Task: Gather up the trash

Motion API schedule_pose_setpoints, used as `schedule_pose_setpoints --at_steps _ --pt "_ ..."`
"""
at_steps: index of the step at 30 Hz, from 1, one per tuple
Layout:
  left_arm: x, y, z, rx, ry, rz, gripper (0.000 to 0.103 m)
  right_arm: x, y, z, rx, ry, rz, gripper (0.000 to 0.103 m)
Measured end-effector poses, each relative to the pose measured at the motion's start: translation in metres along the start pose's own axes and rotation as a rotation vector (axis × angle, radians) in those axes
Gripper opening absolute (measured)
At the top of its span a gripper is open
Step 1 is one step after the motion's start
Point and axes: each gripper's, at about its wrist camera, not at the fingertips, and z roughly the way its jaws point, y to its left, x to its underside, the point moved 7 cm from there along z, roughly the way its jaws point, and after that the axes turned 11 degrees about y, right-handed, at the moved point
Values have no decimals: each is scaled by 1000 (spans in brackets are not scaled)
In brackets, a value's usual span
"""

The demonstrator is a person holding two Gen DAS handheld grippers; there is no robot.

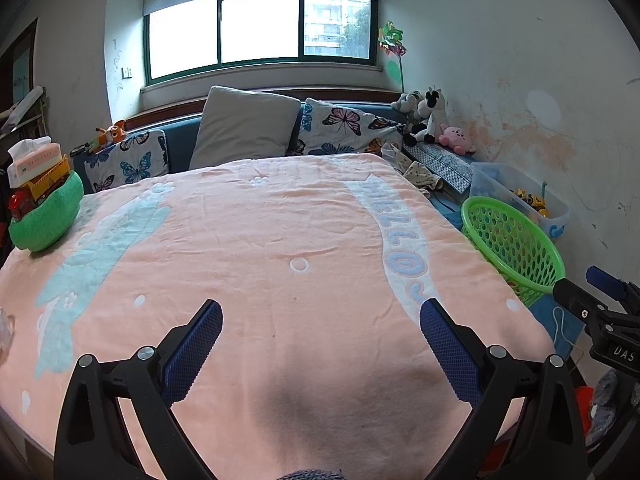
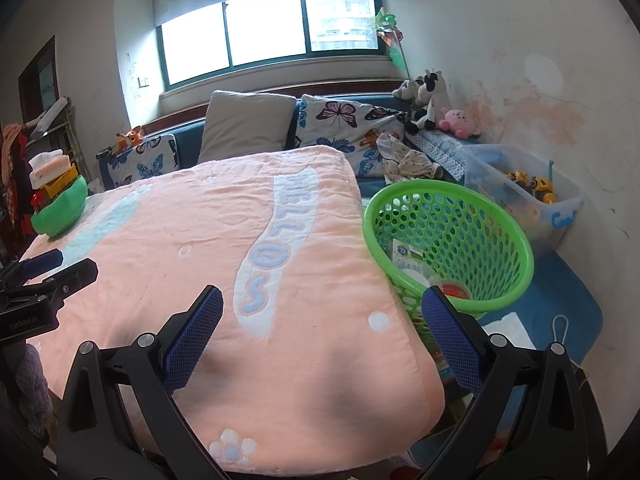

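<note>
Readable text first: the pink blanket (image 1: 280, 240) on the bed has "HELLO" in pale blue letters on a white wavy band, running down its right side. The black body of the right hand-held gripper (image 1: 600, 296), seen from the left wrist view, shows "DAS" on a small label; the rest is cut off. There's print on the tissue pack (image 1: 34, 158) at far left, but it's too small to read.

The trash sits in the green perforated basket (image 2: 516, 240), which is on the floor just beside the right edge of the bed: a printed wrapper (image 2: 406, 254), a clear cup lid and something red at the bottom. Behind it is a clear plastic bin (image 2: 560, 208) with yellow toy trucks, against the wall.

The left hand-held gripper (image 1: 320, 322) hovers over the near end of the blanket, fingers wide apart, holding nothing. The right hand-held gripper (image 2: 322, 316) is also spread open and empty, straddling the bed's right edge with its right finger in front of the basket rim.

The middle of the blanket is bare and wide. A green cushion (image 1: 44, 216) carrying a toy dump truck sits at the left edge, and pillows line the headboard.
</note>
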Motion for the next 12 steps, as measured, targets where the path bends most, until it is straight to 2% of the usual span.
schedule_pose_setpoints --at_steps 12 --pt "1 2 2 -2 12 -19 96 2 2 1 -2 3 -1 99"
